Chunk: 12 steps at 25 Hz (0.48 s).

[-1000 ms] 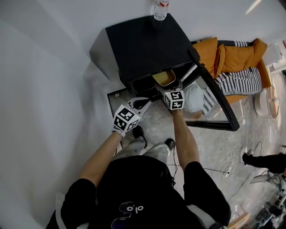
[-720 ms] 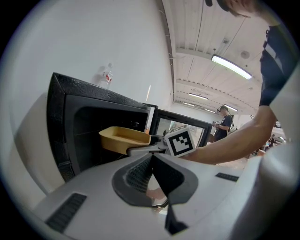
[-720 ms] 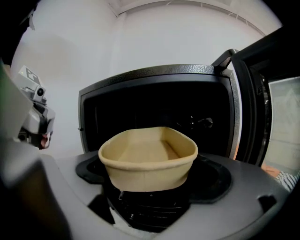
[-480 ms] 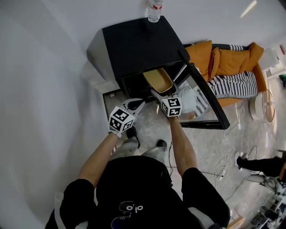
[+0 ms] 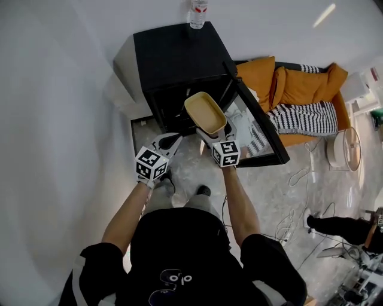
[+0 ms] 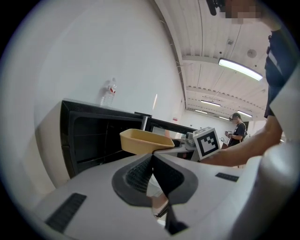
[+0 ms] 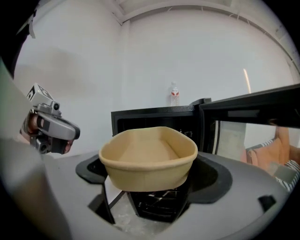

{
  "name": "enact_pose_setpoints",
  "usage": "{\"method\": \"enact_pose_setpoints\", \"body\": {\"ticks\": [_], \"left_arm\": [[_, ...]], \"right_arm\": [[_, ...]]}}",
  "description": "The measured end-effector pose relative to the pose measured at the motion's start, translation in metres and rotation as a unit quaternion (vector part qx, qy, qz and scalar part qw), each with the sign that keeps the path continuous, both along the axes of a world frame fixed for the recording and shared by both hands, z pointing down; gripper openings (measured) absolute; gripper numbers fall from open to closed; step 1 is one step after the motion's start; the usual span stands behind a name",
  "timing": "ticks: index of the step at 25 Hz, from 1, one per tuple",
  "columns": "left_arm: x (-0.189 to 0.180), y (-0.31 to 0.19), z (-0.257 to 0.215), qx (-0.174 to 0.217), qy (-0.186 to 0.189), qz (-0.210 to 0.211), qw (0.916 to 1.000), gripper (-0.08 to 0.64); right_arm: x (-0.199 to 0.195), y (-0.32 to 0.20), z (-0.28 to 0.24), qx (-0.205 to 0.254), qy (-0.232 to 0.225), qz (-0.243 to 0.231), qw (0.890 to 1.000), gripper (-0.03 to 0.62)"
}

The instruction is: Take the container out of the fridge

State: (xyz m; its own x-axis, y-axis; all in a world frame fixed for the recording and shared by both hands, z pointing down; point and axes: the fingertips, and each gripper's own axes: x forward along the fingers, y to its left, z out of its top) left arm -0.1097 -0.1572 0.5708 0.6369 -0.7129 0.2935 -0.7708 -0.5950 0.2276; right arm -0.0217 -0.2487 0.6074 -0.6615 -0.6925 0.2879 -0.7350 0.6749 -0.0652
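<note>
White wall backs fridge; right gripper view shows claw clamping container.

Clear: mouth of the fridge, at 12 o'clock of the container. Obstacles: open door at 3 o'clock; left gripper near at 8 o'clock. Well apart: bottle on the fridge top.

A water bottle stands on the black fridge, which sits on the pale floor.
</note>
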Motion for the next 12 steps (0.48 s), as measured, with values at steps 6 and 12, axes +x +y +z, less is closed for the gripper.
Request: {"method": "enact_pose_setpoints", "body": {"ticks": [6,12], "left_arm": [[0.013,0.027,-0.014,0.014,0.003,-0.053,0.9985,-0.002],[0.041,0.049,-0.022,0.024,0.001,-0.089,0.9957,-0.002]], "right_arm": [[0.029,0.027,-0.028,0.004,0.001,-0.025,1.000,0.523],[0.052,0.046,-0.048,0.011,0.009,-0.051,0.999,0.523]]}}
